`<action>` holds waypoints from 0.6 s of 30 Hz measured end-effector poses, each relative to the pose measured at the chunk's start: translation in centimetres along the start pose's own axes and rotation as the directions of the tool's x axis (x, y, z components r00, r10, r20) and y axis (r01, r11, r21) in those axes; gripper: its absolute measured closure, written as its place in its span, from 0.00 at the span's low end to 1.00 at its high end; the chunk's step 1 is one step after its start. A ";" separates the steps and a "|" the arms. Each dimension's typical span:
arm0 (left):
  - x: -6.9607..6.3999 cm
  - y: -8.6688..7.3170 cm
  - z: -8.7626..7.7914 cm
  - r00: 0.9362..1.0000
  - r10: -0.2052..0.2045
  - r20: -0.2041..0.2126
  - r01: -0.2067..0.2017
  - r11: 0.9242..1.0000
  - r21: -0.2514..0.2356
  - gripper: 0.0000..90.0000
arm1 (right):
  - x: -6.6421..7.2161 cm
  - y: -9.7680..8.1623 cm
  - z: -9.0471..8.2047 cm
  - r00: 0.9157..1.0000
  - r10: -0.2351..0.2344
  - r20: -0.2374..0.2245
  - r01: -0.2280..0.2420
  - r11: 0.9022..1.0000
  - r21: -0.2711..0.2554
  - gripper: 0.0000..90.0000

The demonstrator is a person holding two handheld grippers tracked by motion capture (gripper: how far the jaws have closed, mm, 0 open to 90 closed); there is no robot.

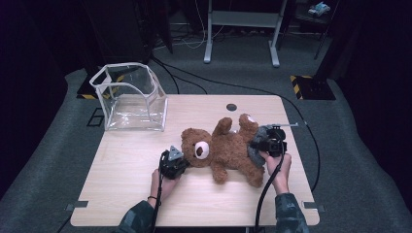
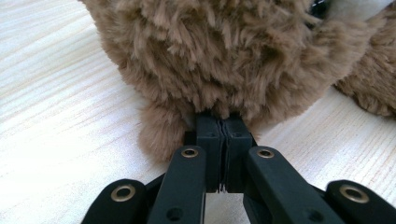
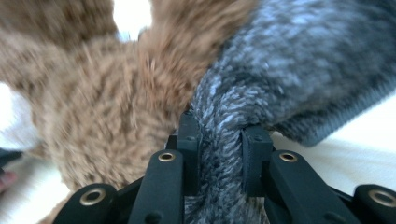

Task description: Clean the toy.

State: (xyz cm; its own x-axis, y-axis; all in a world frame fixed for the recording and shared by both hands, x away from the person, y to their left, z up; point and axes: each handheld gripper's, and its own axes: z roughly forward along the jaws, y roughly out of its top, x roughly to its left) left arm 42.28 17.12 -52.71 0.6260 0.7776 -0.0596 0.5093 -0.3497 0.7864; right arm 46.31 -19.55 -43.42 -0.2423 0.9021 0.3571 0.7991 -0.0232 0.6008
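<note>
The teddy bear (image 1: 226,150) lies on its back near the middle of the surface (image 1: 126,194), head toward the person's left and legs toward the right; every place below is given from it.

Up and to the left of the bear, well apart from it, a clear plastic bin (image 1: 130,103) stands open-topped at the surface's far left corner, probably waiting to take something.

At the bear's head, the left tongs (image 1: 180,159) are pressed fully together, and the left gripper view shows their tips (image 2: 223,128) buried in the brown fur, pinching a tuft of it. That grip looks meant to pin the bear so it cannot slide.

At the bear's leg end, the right tongs (image 1: 256,144) are closed on a bunched fold of a grey knitted garment (image 3: 299,70) that sits against the brown plush. Whether it goes around a leg cannot be told. The aim seems to be drawing it along the bear.

The surface is pale wood-grain with rounded corners and a round cable hole (image 1: 231,107) beyond the bear. Around it lie grey carpet, trailing cables, and a metal frame's feet (image 1: 241,53) in a dark room.
</note>
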 end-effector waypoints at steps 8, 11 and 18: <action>0.0 0.0 0.0 1.000 0.004 -0.002 -0.004 1.000 0.002 0.98 | 1.0 3.3 -2.1 0.999 -0.026 0.021 0.029 0.990 -0.139 0.82; 0.0 0.0 0.0 1.000 0.002 0.000 -0.002 1.000 0.000 0.98 | 1.9 4.1 -2.7 0.999 -0.044 0.027 0.048 0.980 -0.192 0.82; 0.0 0.0 0.0 1.000 0.001 0.000 -0.001 1.000 0.002 0.97 | 4.5 4.2 -3.0 0.991 -0.131 0.006 0.128 0.957 -0.260 0.82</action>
State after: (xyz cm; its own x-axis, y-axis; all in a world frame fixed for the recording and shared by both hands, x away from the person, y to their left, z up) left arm 42.28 17.14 -52.70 0.6262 0.7774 -0.0589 0.5100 -0.3513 0.7852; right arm 46.91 -16.84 -37.17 -0.3417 0.9000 0.2707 0.5904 -0.0185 0.8069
